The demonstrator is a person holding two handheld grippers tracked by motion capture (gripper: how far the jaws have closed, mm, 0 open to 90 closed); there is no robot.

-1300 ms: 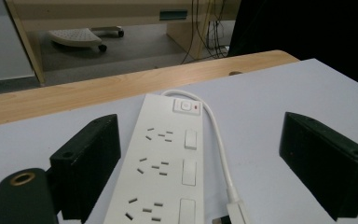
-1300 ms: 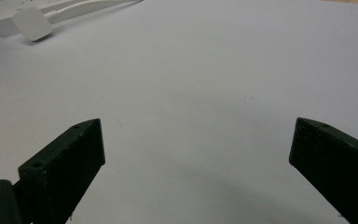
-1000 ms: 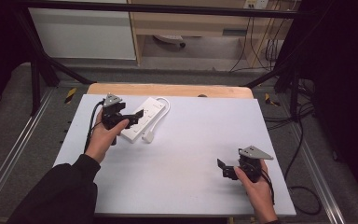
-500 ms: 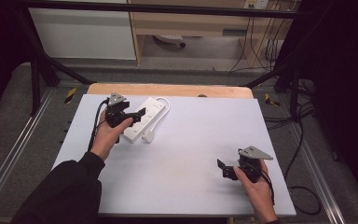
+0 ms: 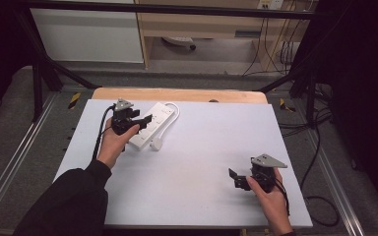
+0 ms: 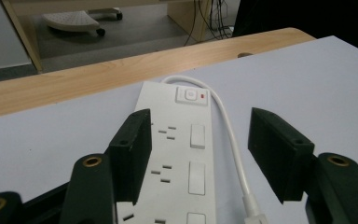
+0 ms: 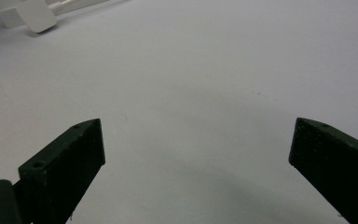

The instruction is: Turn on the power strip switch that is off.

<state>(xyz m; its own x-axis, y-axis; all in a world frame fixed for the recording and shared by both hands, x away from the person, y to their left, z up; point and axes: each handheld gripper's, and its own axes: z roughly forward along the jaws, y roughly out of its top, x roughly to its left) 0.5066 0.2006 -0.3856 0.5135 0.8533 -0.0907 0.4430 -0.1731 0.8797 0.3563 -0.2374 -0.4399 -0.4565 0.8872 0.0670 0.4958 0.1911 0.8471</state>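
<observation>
Fingers of left gripper (image 6: 200, 154) closing, half open astride power strip (image 6: 179, 154), not pressing yet. Strip on table (image 5: 202, 147) far-left, long axis running away between fingers. Right gripper (image 5: 238, 178) wide open, empty, well apart.

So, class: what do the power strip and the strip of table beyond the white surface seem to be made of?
Power strip: probably moulded plastic, smooth white with a slight sheen and crisp socket slots. Table edge: looks like pale wood or wood-look laminate, with faint grain lines; which of the two is unclear.
</observation>
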